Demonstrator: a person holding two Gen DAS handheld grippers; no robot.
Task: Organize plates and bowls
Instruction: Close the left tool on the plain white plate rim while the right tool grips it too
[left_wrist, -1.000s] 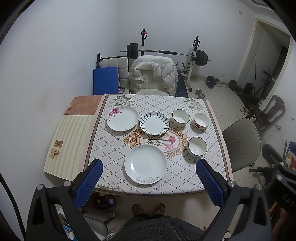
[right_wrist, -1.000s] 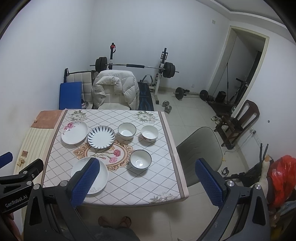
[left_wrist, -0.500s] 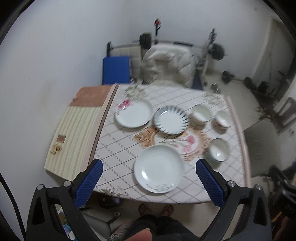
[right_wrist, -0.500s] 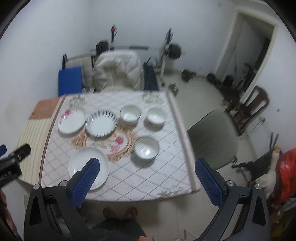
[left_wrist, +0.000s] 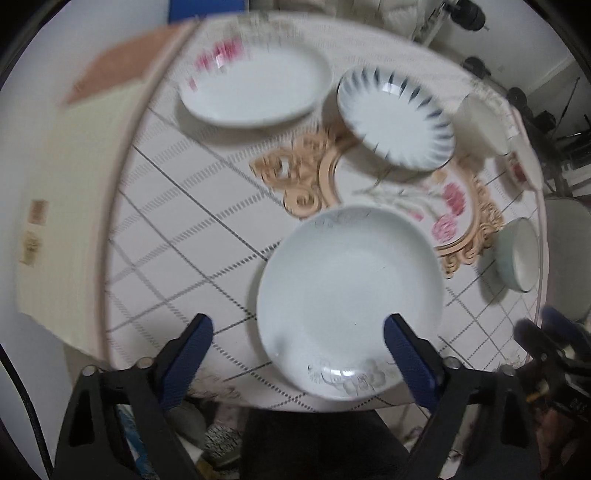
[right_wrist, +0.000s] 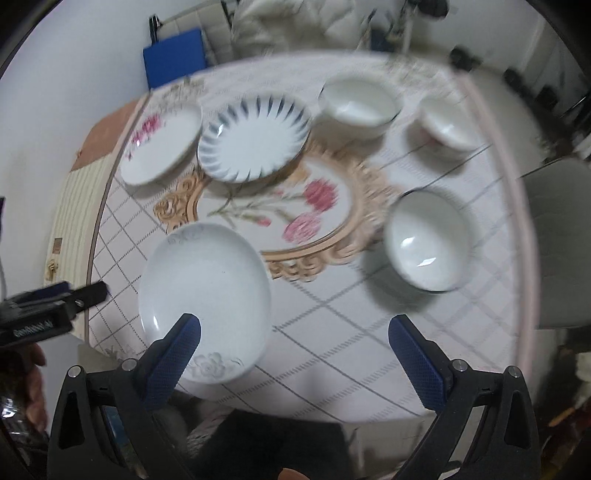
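Observation:
A large white plate (left_wrist: 349, 295) lies near the table's front edge, also in the right wrist view (right_wrist: 205, 295). Behind it lie a pink-flowered plate (left_wrist: 255, 88) (right_wrist: 162, 146) and a blue-striped plate (left_wrist: 395, 118) (right_wrist: 255, 138). Three bowls stand to the right: a near one (right_wrist: 426, 242) (left_wrist: 517, 258), a far white one (right_wrist: 360, 103) and a far right one (right_wrist: 448, 123). My left gripper (left_wrist: 297, 332) is open above the table's front edge, its right finger over the large plate. My right gripper (right_wrist: 295, 334) is open above the front edge, empty.
The table wears a diamond-pattern cloth (right_wrist: 332, 314) with a floral medallion. A striped mat (left_wrist: 62, 184) lies on the left end. A grey chair (right_wrist: 557, 240) stands at the right side. A blue pad (right_wrist: 173, 61) and a white jacket on a chair stand behind.
Both grippers have dropped down and forward toward the table, so the dishes look much larger. Nothing was taken hold of; both grippers stay open.

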